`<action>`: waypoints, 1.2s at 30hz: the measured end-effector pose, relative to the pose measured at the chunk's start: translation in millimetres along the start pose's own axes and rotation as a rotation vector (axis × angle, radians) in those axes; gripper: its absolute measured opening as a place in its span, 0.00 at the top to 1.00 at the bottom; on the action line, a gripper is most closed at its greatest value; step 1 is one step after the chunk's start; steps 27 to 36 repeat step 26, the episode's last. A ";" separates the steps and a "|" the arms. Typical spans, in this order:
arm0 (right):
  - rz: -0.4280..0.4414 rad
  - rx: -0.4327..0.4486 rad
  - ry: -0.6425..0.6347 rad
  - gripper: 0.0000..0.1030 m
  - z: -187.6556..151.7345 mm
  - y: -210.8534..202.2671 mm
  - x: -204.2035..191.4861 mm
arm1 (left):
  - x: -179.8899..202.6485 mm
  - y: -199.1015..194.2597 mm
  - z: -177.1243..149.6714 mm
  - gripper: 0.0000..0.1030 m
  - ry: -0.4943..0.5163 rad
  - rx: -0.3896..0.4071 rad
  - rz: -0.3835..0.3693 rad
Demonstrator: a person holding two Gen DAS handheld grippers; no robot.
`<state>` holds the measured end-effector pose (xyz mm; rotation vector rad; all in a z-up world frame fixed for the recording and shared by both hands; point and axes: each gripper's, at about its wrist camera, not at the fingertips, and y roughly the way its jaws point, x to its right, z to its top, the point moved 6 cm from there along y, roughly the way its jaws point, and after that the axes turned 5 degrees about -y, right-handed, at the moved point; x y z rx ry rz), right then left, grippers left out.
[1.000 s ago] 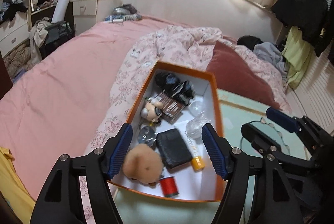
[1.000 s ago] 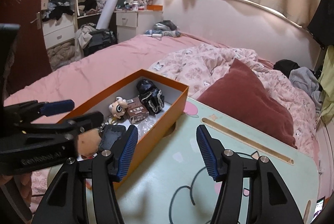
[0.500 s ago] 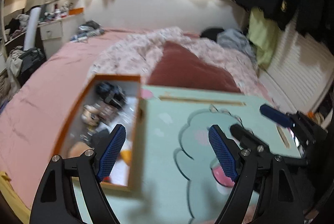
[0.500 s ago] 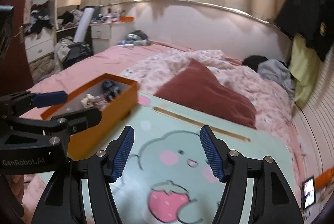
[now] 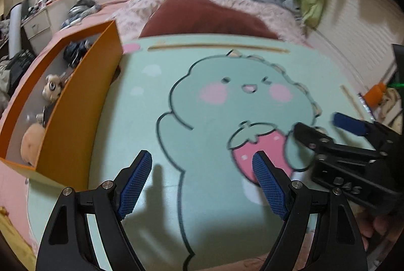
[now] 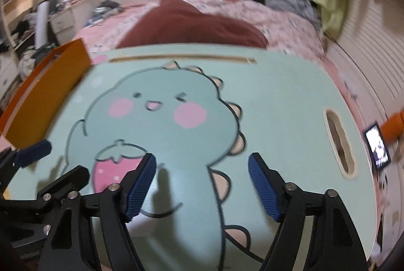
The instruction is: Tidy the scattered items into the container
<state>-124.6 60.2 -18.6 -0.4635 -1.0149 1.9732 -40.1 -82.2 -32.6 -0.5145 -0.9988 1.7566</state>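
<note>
- The box [image 5: 75,104] sits at the left edge of the tray table [image 5: 192,64], on the bed, its long axis running away from the cameras.
- The left gripper [image 5: 202,185] is the nearer to it; the box lies up and to the left of its fingers. The right gripper [image 6: 202,185] hovers further right, over the dinosaur print.
- Left fingers are spread wide with nothing between them. The right jaws are opening, also with nothing between them.
- In the box: a tan plush ball [image 5: 31,144] at the near end, a small figure [image 5: 51,88] midway, a dark bundle [image 5: 75,51] at the far end; some small items between them are too blurred to name.
- No loose item shows on the table top in either view, so the tidying looks close to done, though blur and the grippers may hide something small.
- A phone [image 6: 377,148] lies off the table's right edge; whether it counts as clutter I cannot tell.
</note>
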 end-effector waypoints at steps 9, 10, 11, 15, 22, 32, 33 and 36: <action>-0.028 -0.017 0.002 0.00 -6.2 4.8 3.1 | -17.6 7.6 -7.3 0.00 -0.062 0.009 0.066; -0.029 -0.017 -0.001 0.00 -6.0 4.9 2.7 | -17.7 7.7 -7.5 0.00 -0.061 0.009 0.066; -0.031 -0.017 -0.004 0.00 -6.0 4.8 2.5 | -18.1 7.7 -7.6 0.00 -0.061 0.009 0.066; -0.030 -0.016 -0.001 0.00 -6.2 5.2 5.8 | -18.6 6.4 -7.4 0.00 -0.059 0.005 0.064; -0.030 -0.017 0.000 0.00 -5.9 5.5 4.4 | -19.4 7.0 -5.9 0.00 -0.056 0.004 0.061; -0.030 -0.017 -0.001 0.00 -5.9 5.5 4.3 | -19.5 8.9 -4.9 0.00 -0.056 0.006 0.061; -0.030 -0.017 -0.001 0.00 -5.9 5.5 4.3 | -19.5 8.9 -4.9 0.00 -0.056 0.006 0.061; -0.030 -0.017 -0.001 0.00 -5.9 5.5 4.3 | -19.5 8.9 -4.9 0.00 -0.056 0.006 0.061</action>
